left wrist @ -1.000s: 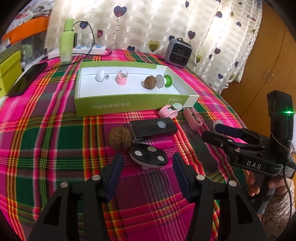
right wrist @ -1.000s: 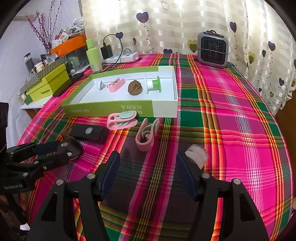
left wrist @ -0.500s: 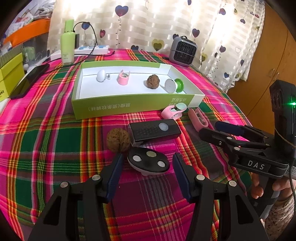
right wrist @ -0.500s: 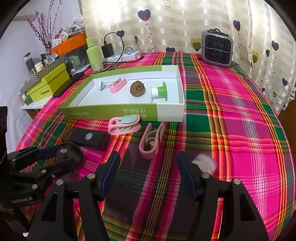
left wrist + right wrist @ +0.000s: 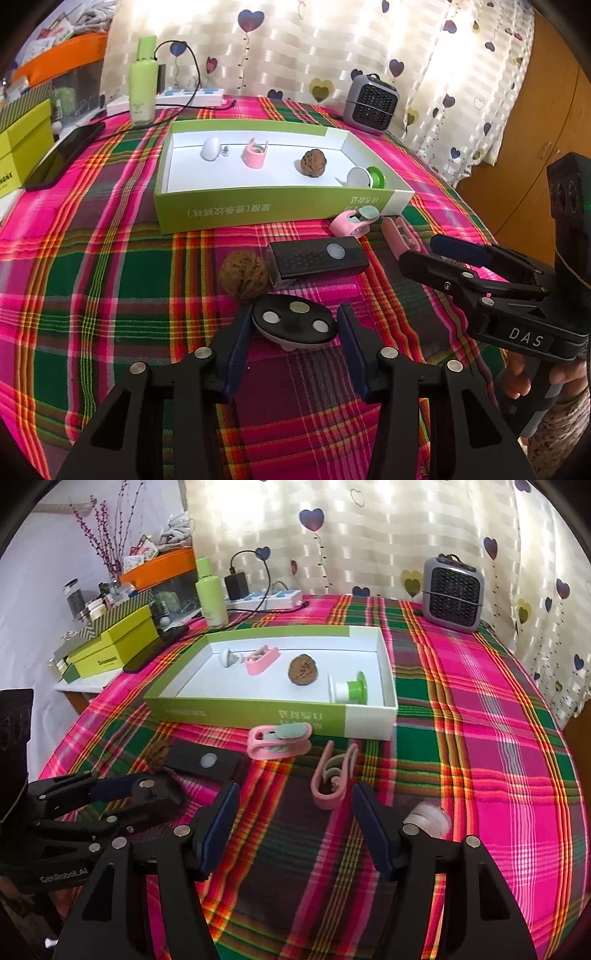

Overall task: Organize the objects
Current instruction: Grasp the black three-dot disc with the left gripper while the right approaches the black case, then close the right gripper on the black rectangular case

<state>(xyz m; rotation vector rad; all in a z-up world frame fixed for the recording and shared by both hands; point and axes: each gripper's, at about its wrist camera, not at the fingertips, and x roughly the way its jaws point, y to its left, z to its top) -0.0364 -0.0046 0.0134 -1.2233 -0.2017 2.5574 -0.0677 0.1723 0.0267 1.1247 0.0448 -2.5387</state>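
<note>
A plaid-clothed tabletop point(image 5: 92, 280) fills the left wrist view; the left claw point(image 5: 293, 334), spread, now flanks a black oval disc point(image 5: 293, 320) with three silver dots, closer than before. In the right wrist view, the right claw point(image 5: 295, 825) stands spread near a pink clip point(image 5: 332, 775), nearer the green box point(image 5: 258, 712).
</note>
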